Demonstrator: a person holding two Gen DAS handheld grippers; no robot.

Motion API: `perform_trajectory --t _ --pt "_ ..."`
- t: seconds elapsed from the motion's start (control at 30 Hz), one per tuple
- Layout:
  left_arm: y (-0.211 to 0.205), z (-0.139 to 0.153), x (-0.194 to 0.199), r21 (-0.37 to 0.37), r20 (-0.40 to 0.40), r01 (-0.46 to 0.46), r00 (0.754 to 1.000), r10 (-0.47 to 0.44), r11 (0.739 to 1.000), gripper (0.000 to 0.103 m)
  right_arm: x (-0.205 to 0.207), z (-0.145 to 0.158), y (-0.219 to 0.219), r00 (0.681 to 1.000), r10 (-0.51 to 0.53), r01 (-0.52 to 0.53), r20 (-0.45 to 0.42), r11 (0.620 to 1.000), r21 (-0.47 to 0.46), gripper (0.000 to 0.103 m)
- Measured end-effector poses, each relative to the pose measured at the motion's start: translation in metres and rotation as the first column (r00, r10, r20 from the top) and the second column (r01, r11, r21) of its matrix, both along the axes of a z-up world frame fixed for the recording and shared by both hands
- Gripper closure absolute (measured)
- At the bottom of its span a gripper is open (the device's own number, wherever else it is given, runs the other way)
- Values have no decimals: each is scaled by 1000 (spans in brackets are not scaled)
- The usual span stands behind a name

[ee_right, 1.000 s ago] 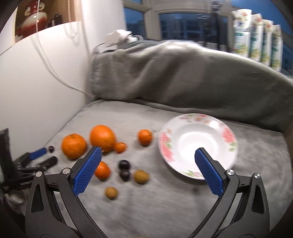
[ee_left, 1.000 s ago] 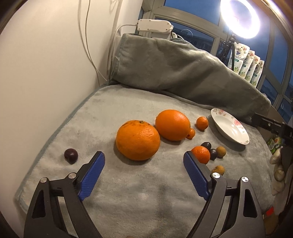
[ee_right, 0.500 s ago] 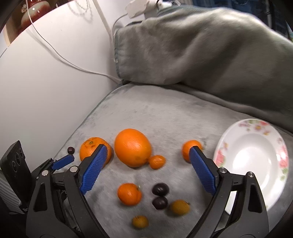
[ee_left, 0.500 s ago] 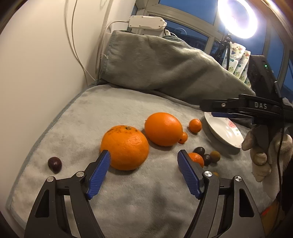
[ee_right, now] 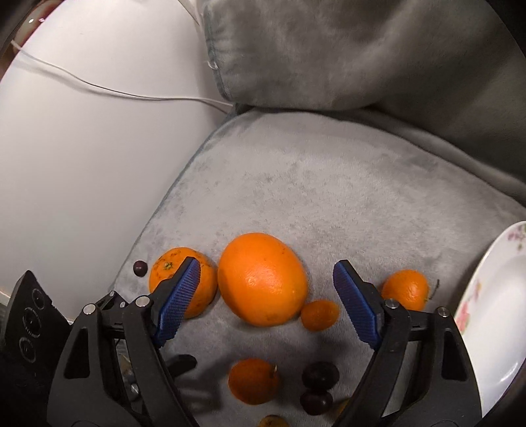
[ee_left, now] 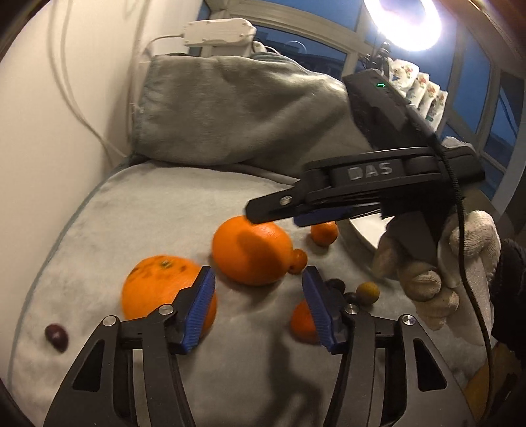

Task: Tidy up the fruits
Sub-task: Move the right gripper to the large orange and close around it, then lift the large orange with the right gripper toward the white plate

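Observation:
Two large oranges lie on the grey blanket: a smooth one point(ee_right: 262, 278) point(ee_left: 252, 253) and a speckled one point(ee_right: 180, 279) point(ee_left: 161, 285) to its left. Small oranges point(ee_right: 405, 289) point(ee_right: 319, 314) point(ee_right: 253, 381), two dark fruits point(ee_right: 320, 374) and a brown one point(ee_left: 368, 291) lie around them. A lone dark fruit point(ee_left: 56, 332) point(ee_right: 139, 268) sits far left. My right gripper point(ee_right: 266, 295) is open, its fingers either side of the smooth orange, above it; it shows in the left wrist view point(ee_left: 296, 210). My left gripper point(ee_left: 258, 308) is open and empty, low over the blanket.
A white floral plate point(ee_right: 493, 315) sits at the right. A folded grey blanket point(ee_left: 236, 111) rises behind, with a white wall point(ee_right: 82, 138) and cables on the left. A gloved hand point(ee_left: 437, 262) holds the right gripper. A ring light point(ee_left: 404, 23) shines above.
My right gripper swung left from over the plate and dropped over the smooth orange. My left gripper's jaws narrowed and it moved forward toward the oranges.

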State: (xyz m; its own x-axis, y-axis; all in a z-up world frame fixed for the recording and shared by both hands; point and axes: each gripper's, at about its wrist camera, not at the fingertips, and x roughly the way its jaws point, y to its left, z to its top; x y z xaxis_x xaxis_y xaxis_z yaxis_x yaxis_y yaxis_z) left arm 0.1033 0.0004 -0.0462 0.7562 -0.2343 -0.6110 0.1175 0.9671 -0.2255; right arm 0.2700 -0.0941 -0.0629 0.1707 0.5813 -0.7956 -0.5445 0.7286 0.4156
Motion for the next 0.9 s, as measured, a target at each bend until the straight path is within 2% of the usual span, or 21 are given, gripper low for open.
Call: perform_trajectory --t 0.1,0.3,0.4,0.67,0.9 --pt "-6 -1 9 10 -8 22 1000 -22 1000 57 7 -9 1 999 6 -5 -51 1000 12 26" --pt "-13 -8 16 -6 -36 55 998 -55 998 62 16 -20 -2 990 11 -3 -143 998 60 29" --pt "-15 -12 19 0 -50 49 998 -49 999 62 18 -19 -2 988 20 -9 -153 998 68 32" --pt "-19 -15 18 54 -53 15 999 -12 998 62 20 -21 5 984 41 -26 -176 996 88 32" --pt "-22 -17 12 101 -55 -25 998 30 995 62 22 -24 13 981 59 -47 -187 996 70 32"
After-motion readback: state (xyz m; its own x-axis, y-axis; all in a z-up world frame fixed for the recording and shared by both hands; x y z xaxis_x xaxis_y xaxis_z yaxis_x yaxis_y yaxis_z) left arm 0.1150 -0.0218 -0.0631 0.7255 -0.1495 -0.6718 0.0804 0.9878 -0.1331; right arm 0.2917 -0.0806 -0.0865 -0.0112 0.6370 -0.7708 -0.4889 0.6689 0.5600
